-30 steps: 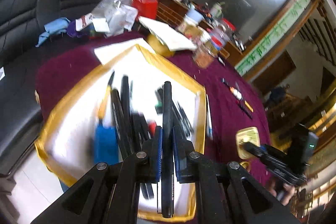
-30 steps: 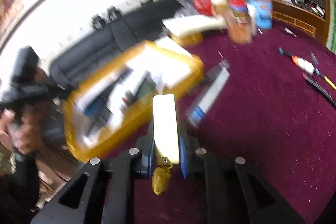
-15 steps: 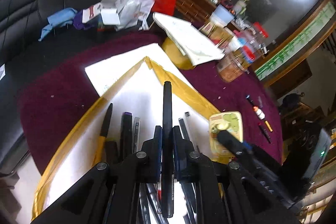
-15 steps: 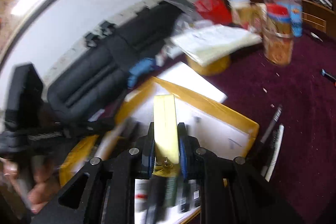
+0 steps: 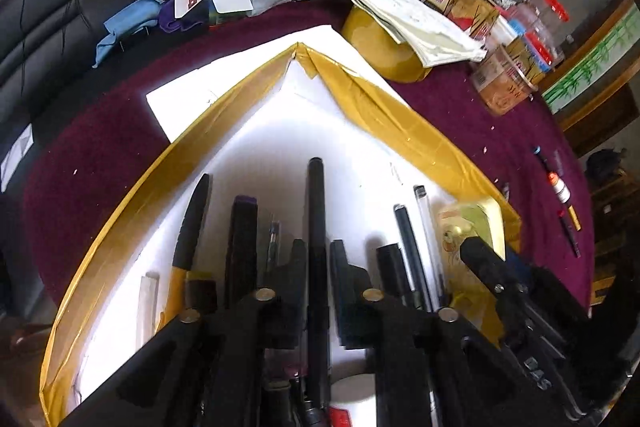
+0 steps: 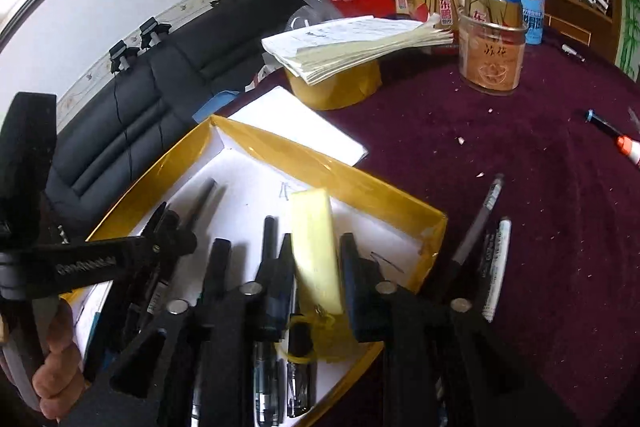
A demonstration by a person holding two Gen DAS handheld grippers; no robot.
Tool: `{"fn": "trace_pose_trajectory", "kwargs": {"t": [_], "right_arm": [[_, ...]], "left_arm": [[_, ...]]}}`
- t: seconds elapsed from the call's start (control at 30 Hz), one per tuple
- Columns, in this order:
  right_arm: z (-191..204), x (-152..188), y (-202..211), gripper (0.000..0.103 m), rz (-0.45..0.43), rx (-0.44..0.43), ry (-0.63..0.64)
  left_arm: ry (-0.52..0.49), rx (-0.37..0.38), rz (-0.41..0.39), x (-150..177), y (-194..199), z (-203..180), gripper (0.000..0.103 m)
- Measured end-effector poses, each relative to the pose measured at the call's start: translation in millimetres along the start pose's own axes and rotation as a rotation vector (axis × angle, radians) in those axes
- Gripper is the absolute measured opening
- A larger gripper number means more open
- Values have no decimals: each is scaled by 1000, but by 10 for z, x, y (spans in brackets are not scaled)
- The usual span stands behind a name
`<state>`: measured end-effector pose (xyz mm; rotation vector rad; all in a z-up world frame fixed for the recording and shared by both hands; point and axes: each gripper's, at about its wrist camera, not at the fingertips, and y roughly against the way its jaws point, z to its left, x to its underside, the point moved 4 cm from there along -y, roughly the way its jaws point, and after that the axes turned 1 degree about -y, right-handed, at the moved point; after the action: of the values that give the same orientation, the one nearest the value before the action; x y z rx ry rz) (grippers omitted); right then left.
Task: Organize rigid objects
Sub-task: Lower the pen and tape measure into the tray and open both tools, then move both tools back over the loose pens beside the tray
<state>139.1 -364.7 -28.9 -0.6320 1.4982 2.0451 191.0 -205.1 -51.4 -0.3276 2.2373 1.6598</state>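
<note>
Hovering over the gold-edged tray [image 5: 384, 115], both grippers' jaws had just been opening: left gripper [image 5: 318, 259] slack around the black pen [image 5: 316, 211], right gripper [image 6: 316, 259] releasing the yellow case [image 6: 316, 247], apparently to drop both among pens there.

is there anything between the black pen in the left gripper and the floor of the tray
Nothing visible blocks it. The left gripper has just been opening, its fingers now clear of the black pen, which hangs over a bare white strip of the tray. Other pens lie close on both sides, so it may settle against them.
</note>
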Motion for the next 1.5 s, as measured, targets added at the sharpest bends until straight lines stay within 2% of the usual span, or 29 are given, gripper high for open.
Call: {"fn": "trace_pose_trajectory", "kwargs": {"t": [0.07, 0.1, 0.17, 0.2, 0.27, 0.33, 0.4, 0.47, 0.57, 0.67, 0.8, 0.93, 1.0, 1.03, 1.1, 1.23, 1.37, 1.5], "right_arm": [[33, -6, 41, 49, -11, -49, -4], [38, -15, 75, 67, -22, -52, -9], [57, -41, 184, 71, -67, -69, -6], [68, -61, 241, 72, -84, -81, -2], [83, -103, 357, 79, -118, -113, -7], [125, -133, 459, 90, -133, -156, -3], [170, -137, 497, 91, -121, -158, 18], [210, -103, 520, 91, -91, -134, 52], [227, 43, 608, 91, -57, -89, 77], [313, 265, 811, 91, -40, -150, 141], [324, 530, 1058, 93, -39, -164, 186], [277, 734, 1134, 95, -19, -117, 209], [217, 792, 1142, 95, -37, -91, 176], [186, 822, 1155, 95, -47, -65, 156], [171, 862, 1203, 95, -76, -69, 146], [-24, 828, 1338, 95, -107, -26, 68], [-399, 735, 1402, 95, -73, 72, -22], [-711, 655, 1292, 93, -3, 21, -122]], "left_arm": [[-1, 4, -23, 18, 71, -6, 46], [-19, 11, -62, 41, 185, -29, 50], [-46, 16, -129, 96, 381, -57, 66], [-60, 9, -174, 153, 525, -60, 69], [-74, -40, -244, 261, 727, -35, 81], [-86, -92, -311, 410, 906, 0, 86], [-89, -135, -366, 586, 1056, 51, 88], [-90, -174, -402, 722, 1155, 90, 95], [-100, -208, -465, 940, 1310, 112, 98], [-102, -194, -492, 1105, 1417, 90, 99], [-135, -166, -482, 1260, 1426, -38, 99], [-170, -165, -473, 1367, 1403, -163, 101], [-211, -167, -448, 1414, 1380, -227, 101], [-227, -174, -449, 1433, 1379, -249, 101], [-226, -195, -472, 1499, 1409, -268, 101], [-242, -103, -427, 1570, 1403, -352, 102], [-281, -76, -403, 1605, 1371, -512, 102], [-289, -19, -373, 1645, 1344, -594, 102]]}}
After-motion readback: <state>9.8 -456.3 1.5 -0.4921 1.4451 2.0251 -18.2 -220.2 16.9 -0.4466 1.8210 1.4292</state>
